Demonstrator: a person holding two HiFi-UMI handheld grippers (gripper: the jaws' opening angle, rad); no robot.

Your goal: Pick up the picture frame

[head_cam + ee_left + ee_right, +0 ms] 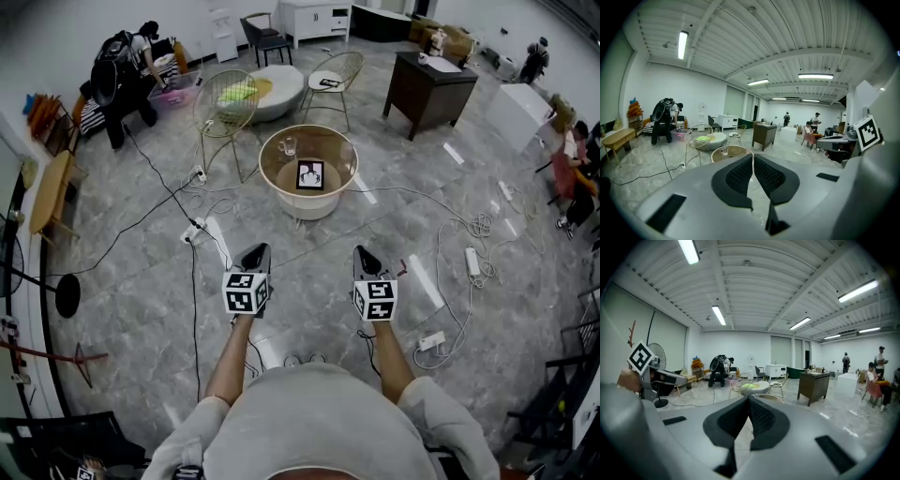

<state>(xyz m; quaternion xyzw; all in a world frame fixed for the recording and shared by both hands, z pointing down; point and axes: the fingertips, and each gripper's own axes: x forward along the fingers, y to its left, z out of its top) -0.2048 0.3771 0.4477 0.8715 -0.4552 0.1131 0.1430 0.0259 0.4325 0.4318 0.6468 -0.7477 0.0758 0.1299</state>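
A small black picture frame [310, 174] with a white picture stands on the round glass-topped table [281, 190] ahead of me in the head view. A drinking glass [288, 146] stands behind it on the same top. My left gripper [256, 256] and right gripper [366, 259] are held side by side over the floor, well short of the table, both shut with nothing between the jaws. In the left gripper view the pads [740, 176] meet, and the table [731, 151] with the glass [724, 151] shows just beyond them. The right gripper's pads [761, 418] also touch.
Cables and power strips [468, 260] lie over the grey floor around the table. Two wire chairs [223, 105] stand behind it beside a round white ottoman [277, 89]. A dark desk [430, 87] is at the back right. A person [127, 70] bends over at the back left.
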